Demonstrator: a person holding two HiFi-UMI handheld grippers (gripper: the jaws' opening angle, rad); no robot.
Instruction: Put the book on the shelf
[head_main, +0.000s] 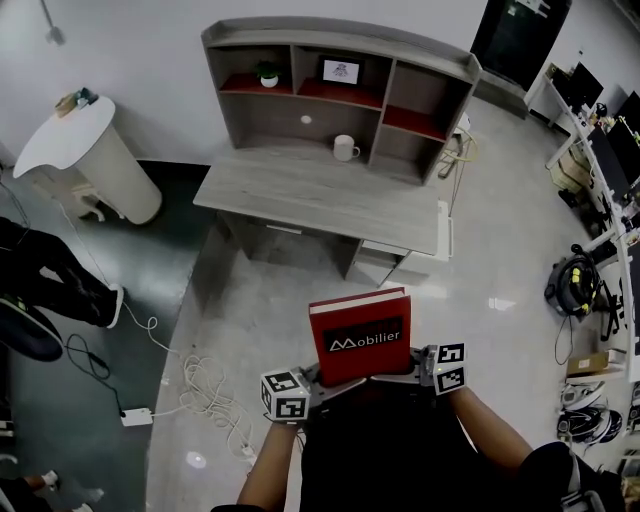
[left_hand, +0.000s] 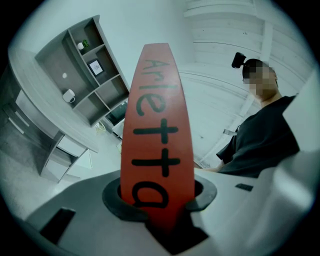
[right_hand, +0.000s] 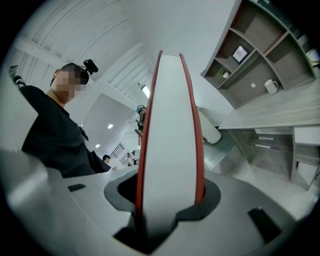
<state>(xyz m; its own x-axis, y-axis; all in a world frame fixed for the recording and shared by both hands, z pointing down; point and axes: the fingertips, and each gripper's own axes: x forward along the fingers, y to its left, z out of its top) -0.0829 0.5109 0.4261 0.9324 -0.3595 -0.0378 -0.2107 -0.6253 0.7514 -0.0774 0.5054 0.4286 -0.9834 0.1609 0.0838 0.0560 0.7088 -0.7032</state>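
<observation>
I have the left gripper (head_main: 312, 382) with jaws clamped on the spine of the red book (head_main: 358, 335), the right gripper (head_main: 420, 366) clamped on its page edge. The shelf (head_main: 340, 100) stands well ahead of both jaws.

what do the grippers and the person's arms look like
Left gripper and right gripper: pale grey bodies, dark grey curved pads, each with a cube of black-and-white square markers. The person wears a black short-sleeved top.

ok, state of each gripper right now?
Left gripper: closed on the red book, spine side.
Right gripper: closed on the same book, page-edge side.
</observation>
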